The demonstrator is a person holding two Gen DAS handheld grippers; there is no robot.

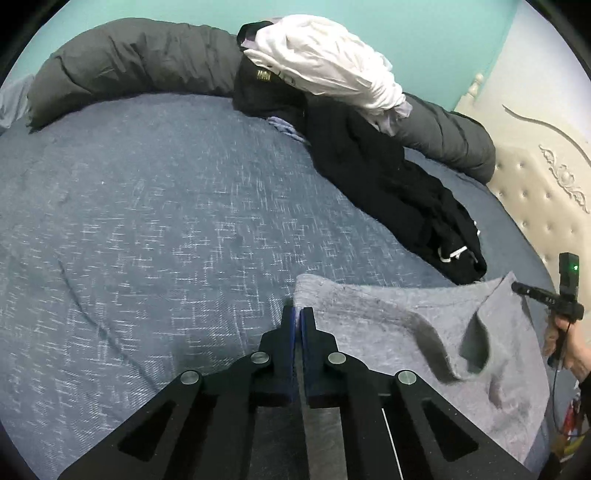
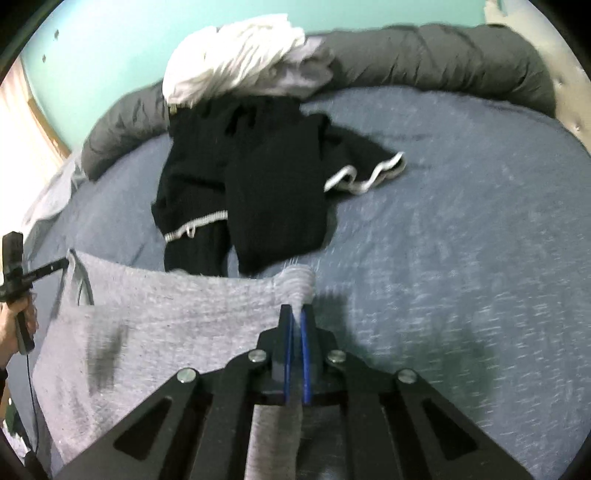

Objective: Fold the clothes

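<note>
Between both clamped grippers, left gripper (image 1: 297, 314) and right gripper (image 2: 297, 312), stretches the grey garment (image 1: 424, 325).

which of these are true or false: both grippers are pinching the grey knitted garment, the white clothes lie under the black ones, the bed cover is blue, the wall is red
1. Both the left gripper and the right gripper are shut on the grey knitted garment: true.
2. The white crumpled clothes lie under the black clothes with white trim: false, they sit on top of them.
3. The blue flecked bed cover is blue: true.
4. The wall is red: false, the wall is turquoise.
</note>
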